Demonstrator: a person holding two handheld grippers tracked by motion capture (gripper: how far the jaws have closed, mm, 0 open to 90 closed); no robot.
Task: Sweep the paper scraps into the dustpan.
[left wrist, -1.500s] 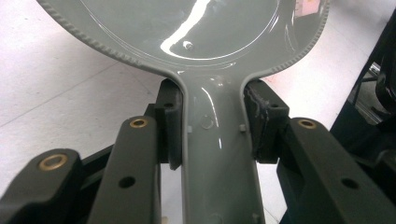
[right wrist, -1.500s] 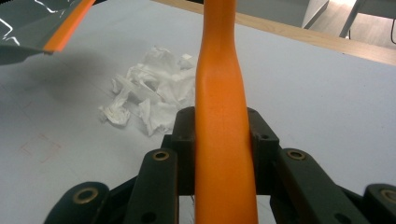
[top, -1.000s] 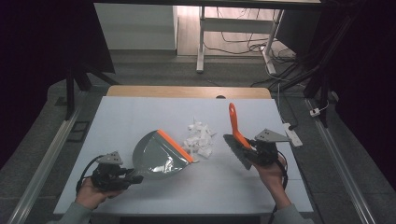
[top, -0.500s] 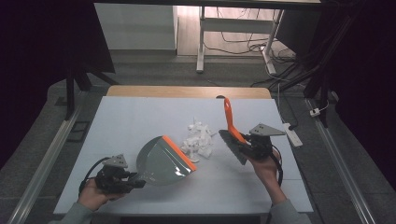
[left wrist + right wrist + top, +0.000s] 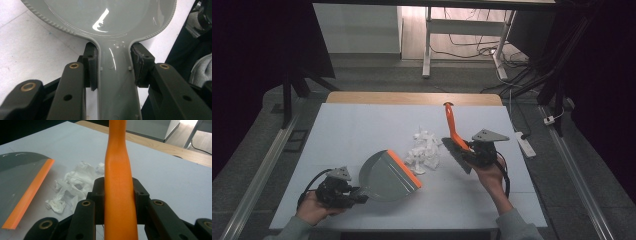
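A grey dustpan [image 5: 387,176] with an orange lip [image 5: 404,168] rests on the white table; my left gripper [image 5: 354,194] is shut on its grey handle [image 5: 117,82], pads pressing both sides. Right of the lip lies a heap of crumpled white paper [image 5: 424,150], which also shows in the right gripper view [image 5: 72,186]. A brush with an orange handle [image 5: 453,125] and dark head [image 5: 458,156] stands tilted just right of the paper. My right gripper [image 5: 469,152] is shut on that orange handle [image 5: 120,195]. The dustpan lip [image 5: 28,202] appears at the left there.
The white table top [image 5: 357,130] has a wooden strip [image 5: 412,98] along its far edge. Grey rails run along both sides. A white power strip [image 5: 522,142] lies on the floor at the right, and desk legs and cables stand beyond the table.
The right gripper has carried the brush leftward up to the paper heap. The dustpan has turned a little, its lip now nearer the paper. The left hand stays in place.
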